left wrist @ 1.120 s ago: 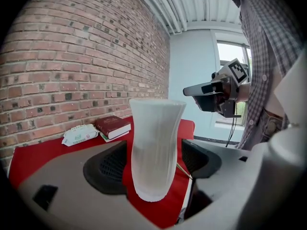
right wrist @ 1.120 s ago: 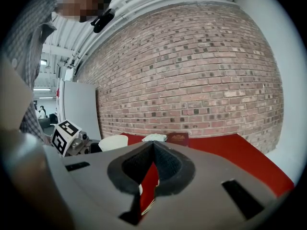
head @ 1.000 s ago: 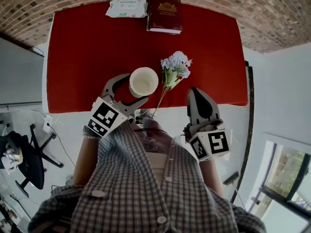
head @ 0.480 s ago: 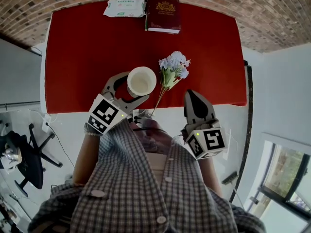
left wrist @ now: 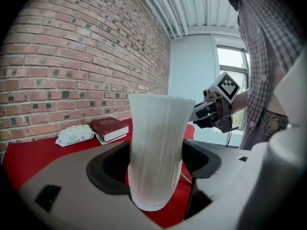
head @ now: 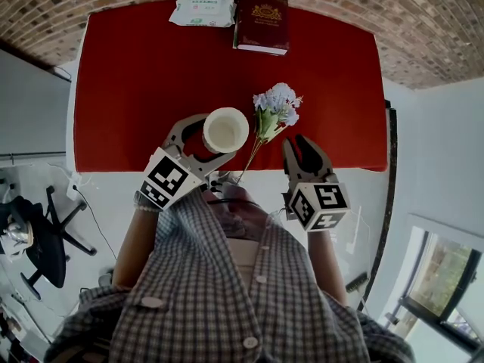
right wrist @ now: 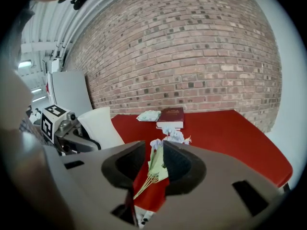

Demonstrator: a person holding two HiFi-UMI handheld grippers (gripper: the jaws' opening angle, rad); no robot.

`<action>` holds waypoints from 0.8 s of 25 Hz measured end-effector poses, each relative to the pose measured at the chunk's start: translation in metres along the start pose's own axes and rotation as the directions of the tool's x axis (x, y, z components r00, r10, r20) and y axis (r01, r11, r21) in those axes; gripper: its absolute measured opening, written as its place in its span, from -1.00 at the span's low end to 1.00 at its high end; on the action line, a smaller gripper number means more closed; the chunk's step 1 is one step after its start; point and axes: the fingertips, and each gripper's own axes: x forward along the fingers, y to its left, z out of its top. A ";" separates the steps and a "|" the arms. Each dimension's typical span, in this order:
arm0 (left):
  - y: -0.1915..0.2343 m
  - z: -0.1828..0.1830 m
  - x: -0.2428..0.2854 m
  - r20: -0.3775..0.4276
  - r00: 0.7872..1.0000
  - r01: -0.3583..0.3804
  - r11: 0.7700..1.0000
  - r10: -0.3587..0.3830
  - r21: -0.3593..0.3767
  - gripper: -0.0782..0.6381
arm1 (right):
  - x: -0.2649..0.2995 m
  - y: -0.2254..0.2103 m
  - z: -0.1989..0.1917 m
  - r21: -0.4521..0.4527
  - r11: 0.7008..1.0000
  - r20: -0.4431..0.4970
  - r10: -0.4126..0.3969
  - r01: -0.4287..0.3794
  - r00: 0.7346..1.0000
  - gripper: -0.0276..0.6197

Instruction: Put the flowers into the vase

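head view, left claw: my left claw is clamped on the white ribbed vase, one jaw on each side, near the near edge of the red tablecloth.
head view, flowers: the pale blue flowers lie flat just right of the vase, stems running near-left over the cloth edge.
head view, right claw: my right claw is just right of the stems, not touching them.
head view, far edge: wipes pack and dark red book sit side by side.
left gripper view: the vase stands upright, both pads pressed to its sides; book and wipes pack lie far left.
right gripper view: my jaws are spread with nothing pinched; the flowers show through the gap, lying on the cloth; the vase is at left.
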 end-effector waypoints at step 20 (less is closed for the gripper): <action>0.000 0.000 0.001 0.011 1.000 -0.023 1.000 0.023 -0.013 0.18 | 0.100 -0.019 -0.097 0.382 0.923 -0.336 0.095 0.043 0.937 0.12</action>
